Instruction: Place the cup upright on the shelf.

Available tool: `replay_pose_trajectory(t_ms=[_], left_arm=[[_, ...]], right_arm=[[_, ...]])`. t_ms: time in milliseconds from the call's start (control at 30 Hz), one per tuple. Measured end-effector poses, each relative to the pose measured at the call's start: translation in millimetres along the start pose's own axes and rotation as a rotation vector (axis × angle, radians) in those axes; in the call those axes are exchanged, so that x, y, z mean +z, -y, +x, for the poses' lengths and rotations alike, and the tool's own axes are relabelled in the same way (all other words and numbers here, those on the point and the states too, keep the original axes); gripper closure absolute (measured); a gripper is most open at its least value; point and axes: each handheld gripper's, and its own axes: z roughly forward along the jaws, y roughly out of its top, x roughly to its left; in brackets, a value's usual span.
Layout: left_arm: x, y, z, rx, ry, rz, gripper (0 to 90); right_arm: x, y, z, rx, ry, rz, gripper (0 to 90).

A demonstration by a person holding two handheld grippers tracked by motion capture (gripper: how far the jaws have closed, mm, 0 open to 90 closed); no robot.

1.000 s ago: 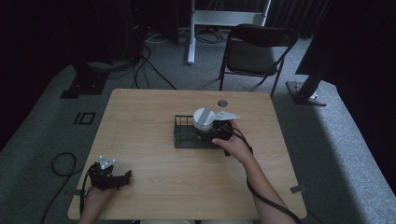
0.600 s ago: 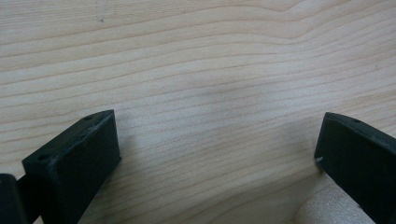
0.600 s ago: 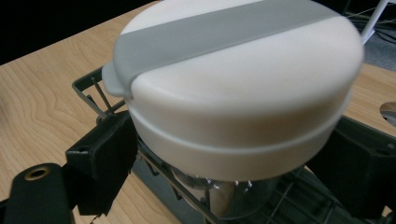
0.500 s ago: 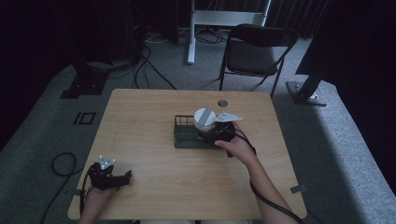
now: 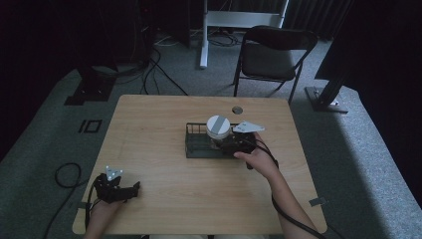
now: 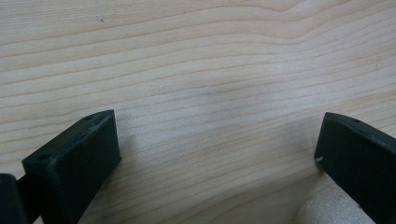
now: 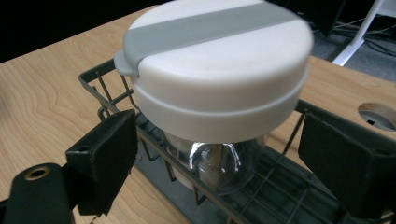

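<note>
Jar: glass jar (image 7: 219, 161) with a white, grey-striped lid (image 5: 218, 125), standing in the wire rack (image 5: 195, 145), at its right end.
Right hand-held gripper (image 7: 217, 154): jaws spread wide either side of the jar, not touching; a second ago it sat slightly further along the rack.
Meaning: probably just released, or about to close.
Left hand-held gripper (image 5: 130, 189): wide open, idle on the tabletop (image 5: 164, 119), well apart from the rack.

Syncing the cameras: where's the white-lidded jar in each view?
High view: jar stands in the wire rack, table centre, just left of the right claw.
Right gripper view: jar fills the centre, between the open jaws.
Left gripper view: bare tabletop.
Shared landmark: the wire rack.
</note>
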Motion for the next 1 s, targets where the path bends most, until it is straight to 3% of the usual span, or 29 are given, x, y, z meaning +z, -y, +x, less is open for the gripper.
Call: replay_pose_trajectory(t_ms=[633,1000], left_arm=[[0.0,0.0,-0.1,-0.001,0.0,-0.001,0.3],[0.0,0.0,-0.1,-0.001,0.0,-0.001,0.3]], right_arm=[[-36.6,5.4,-3.7,-0.018,0.018,-0.053,11.9],[-57.9,20.2,-11.5,-0.008,0.052,-0.071,11.9]])
